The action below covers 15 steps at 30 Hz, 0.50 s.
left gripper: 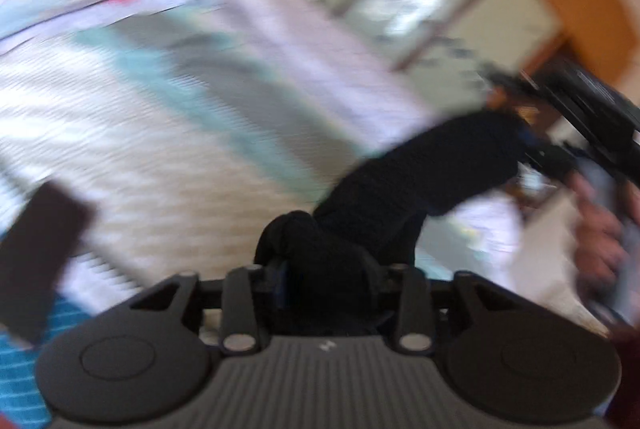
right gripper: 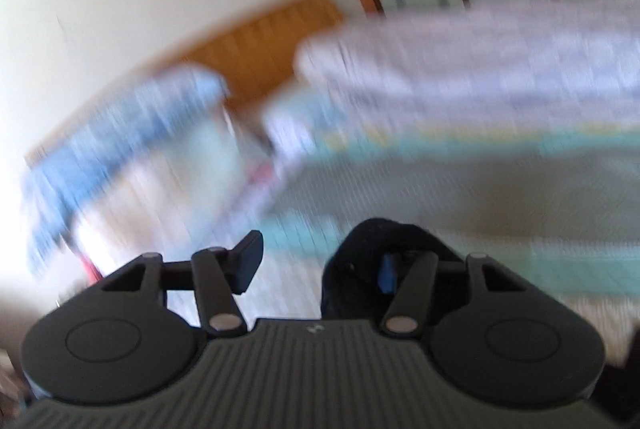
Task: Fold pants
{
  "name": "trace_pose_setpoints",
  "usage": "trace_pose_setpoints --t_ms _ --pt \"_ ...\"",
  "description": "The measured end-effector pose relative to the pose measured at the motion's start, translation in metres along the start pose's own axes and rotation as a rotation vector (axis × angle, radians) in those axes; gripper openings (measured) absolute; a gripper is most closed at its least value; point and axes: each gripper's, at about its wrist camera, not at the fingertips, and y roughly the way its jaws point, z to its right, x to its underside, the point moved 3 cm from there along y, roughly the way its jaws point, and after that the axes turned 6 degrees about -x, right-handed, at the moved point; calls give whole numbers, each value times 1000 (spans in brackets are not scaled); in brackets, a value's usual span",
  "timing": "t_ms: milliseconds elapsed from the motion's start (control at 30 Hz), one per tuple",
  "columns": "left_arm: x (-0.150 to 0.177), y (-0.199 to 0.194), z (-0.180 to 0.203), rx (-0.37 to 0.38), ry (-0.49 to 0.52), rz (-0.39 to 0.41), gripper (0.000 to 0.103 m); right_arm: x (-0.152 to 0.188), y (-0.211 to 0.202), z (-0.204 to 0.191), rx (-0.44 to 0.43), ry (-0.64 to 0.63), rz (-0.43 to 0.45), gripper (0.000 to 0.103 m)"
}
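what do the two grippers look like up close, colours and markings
Both are matte black plastic. The left gripper has a ribbed dark grey body with a small white logo, a round disc housing on each side, and two link arms on silver rivets. The right gripper is built the same, with a blue pad on one finger. A bare hand shows in the left view; blur hides any sleeve.

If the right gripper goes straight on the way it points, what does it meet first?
Probably the bed cover ahead of the right gripper; black cloth already hangs on one finger. Blur makes depth unsure.

no readable text, labels or numbers in either view; both heavily motion-blurred.
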Motion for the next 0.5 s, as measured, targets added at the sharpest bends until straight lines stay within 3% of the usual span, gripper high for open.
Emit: trace_pose_setpoints --t_ms 100,167,233,300,367,433,500 --pt "15 6 -45 -50 -95 -47 51 63 -27 34 18 -28 -20 60" --pt "29 13 -61 -78 -98 -74 59 98 -62 68 42 16 13 60" --pt "48 17 -62 -104 -72 -90 66 131 -98 105 83 105 71 69" --pt "62 20 -59 -113 -50 -107 76 168 -129 143 169 234 121 79" --pt "75 19 -44 -129 -24 -117 95 202 -153 173 205 391 159 85" --pt "82 27 -40 -157 10 -125 95 233 -164 199 199 578 192 86" --pt "89 38 -36 -165 37 -146 91 252 -155 217 139 746 214 87"
